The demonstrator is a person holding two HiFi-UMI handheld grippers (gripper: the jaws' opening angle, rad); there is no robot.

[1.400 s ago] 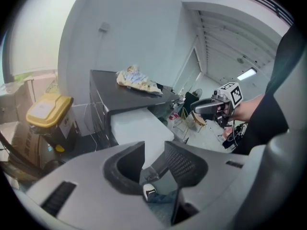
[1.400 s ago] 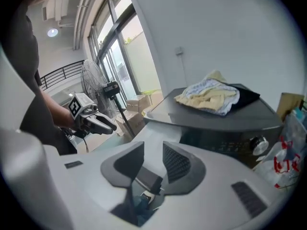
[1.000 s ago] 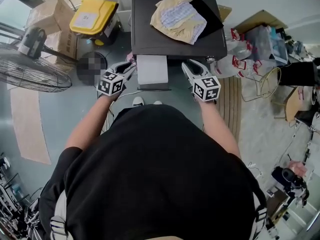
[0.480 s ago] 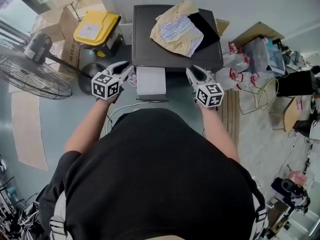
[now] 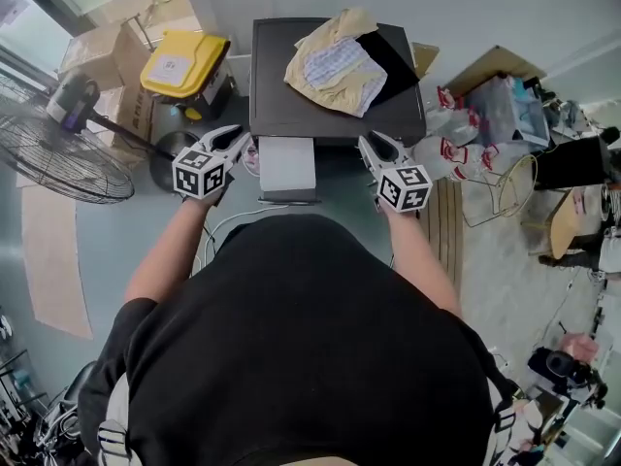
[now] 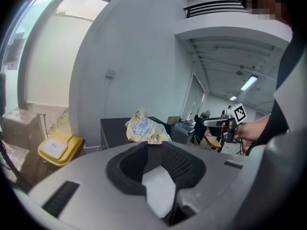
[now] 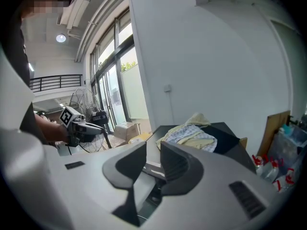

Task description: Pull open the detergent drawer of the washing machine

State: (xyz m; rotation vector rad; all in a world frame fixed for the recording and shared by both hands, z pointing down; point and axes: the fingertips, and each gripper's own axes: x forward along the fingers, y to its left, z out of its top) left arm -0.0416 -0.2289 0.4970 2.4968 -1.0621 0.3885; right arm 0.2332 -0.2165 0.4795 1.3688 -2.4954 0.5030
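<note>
The dark-topped washing machine (image 5: 281, 85) stands ahead of me with a heap of clothes (image 5: 335, 61) on its lid. Its white detergent drawer (image 5: 286, 163) sticks out from the front, on the left. My left gripper (image 5: 238, 139) hangs left of the drawer, apart from it; its jaws are closing with nothing between them. My right gripper (image 5: 369, 142) is on the drawer's other side, open and empty. In the left gripper view the drawer (image 6: 158, 193) shows white through the gap between the jaws. In the right gripper view the drawer (image 7: 144, 188) lies below the parted jaws.
A yellow-lidded bin (image 5: 182, 61) and cardboard boxes (image 5: 97, 47) stand left of the machine, with a floor fan (image 5: 58, 153) nearer me. Bags and bottles (image 5: 466, 115) crowd the right side. A white cable (image 5: 228, 223) trails on the floor by my feet.
Both grippers have lifted a little beside the drawer, and the left one has edged away from it. The drawer stays pulled out.
</note>
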